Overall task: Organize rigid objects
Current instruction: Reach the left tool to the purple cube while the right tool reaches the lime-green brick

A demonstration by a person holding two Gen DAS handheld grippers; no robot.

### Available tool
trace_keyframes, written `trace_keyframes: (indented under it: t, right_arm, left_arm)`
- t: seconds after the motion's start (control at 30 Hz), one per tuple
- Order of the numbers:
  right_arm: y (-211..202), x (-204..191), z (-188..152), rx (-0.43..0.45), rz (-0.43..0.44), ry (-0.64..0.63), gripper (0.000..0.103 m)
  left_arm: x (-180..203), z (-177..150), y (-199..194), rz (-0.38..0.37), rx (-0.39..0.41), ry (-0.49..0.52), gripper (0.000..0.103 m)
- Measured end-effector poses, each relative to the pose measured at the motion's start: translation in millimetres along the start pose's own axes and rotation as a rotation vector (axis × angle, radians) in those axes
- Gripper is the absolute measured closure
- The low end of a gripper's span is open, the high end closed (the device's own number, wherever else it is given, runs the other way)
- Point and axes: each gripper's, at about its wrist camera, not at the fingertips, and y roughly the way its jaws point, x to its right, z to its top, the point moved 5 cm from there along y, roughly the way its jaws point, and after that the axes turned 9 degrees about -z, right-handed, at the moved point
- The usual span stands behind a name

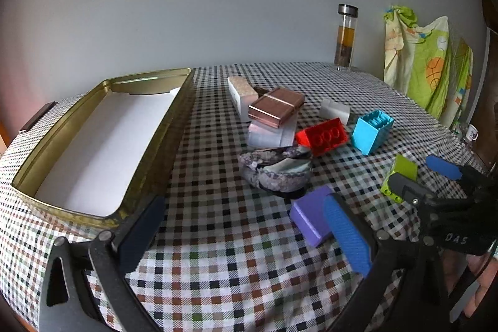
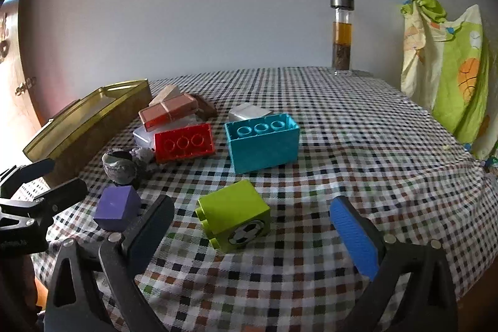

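Note:
A gold tin (image 1: 183,101) with a white lining lies open at the left. Beside it are a copper box (image 1: 275,106), a beige block (image 1: 241,89), a red brick (image 1: 322,136), a cyan brick (image 1: 372,129), a speckled grey dish (image 1: 277,167) and a purple block (image 1: 311,213). My left gripper (image 1: 246,235) is open and empty, with the purple block by its blue finger. My right gripper (image 2: 252,238) is open around a green brick (image 2: 235,217) with a football print, which rests on the cloth untouched. The right wrist view also has the cyan brick (image 2: 263,145) and red brick (image 2: 183,142) beyond.
A checked cloth (image 2: 342,151) covers the round table and drops off at the right and near edges. A glass bottle (image 2: 341,33) of amber liquid stands at the back by the wall. A green patterned cloth (image 2: 448,67) hangs at the right. A white block (image 2: 249,111) sits behind the cyan brick.

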Motion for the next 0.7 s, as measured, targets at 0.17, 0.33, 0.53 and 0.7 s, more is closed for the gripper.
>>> trace_keyframes:
  t: [0.17,0.33,0.53,0.7]
  right_arm:
    - [10.5,-4.2,-4.0,-0.039,0.021,-0.022,0.027]
    - [15.4,-3.5,-7.9,-0.053,0.047,-0.026,0.051]
    - [13.3,2.3,-8.4,-0.039,0.069,0.018,0.051]
    - [11.2,8.4,-6.6,-0.022,0.060,0.064,0.051]
  left_arm:
    - [4.1,0.2,4.3,-0.009,-0.005,0.008,0.000]
    - [9.3,-1.3,9.5,-0.017,-0.016,0.017,0.000]
    - [18.8,-1.2,17.2,-0.039,-0.033,0.009,0.000]
    - [27.1,-3.2,22.2,-0.055,-0.051,0.015,0.000]
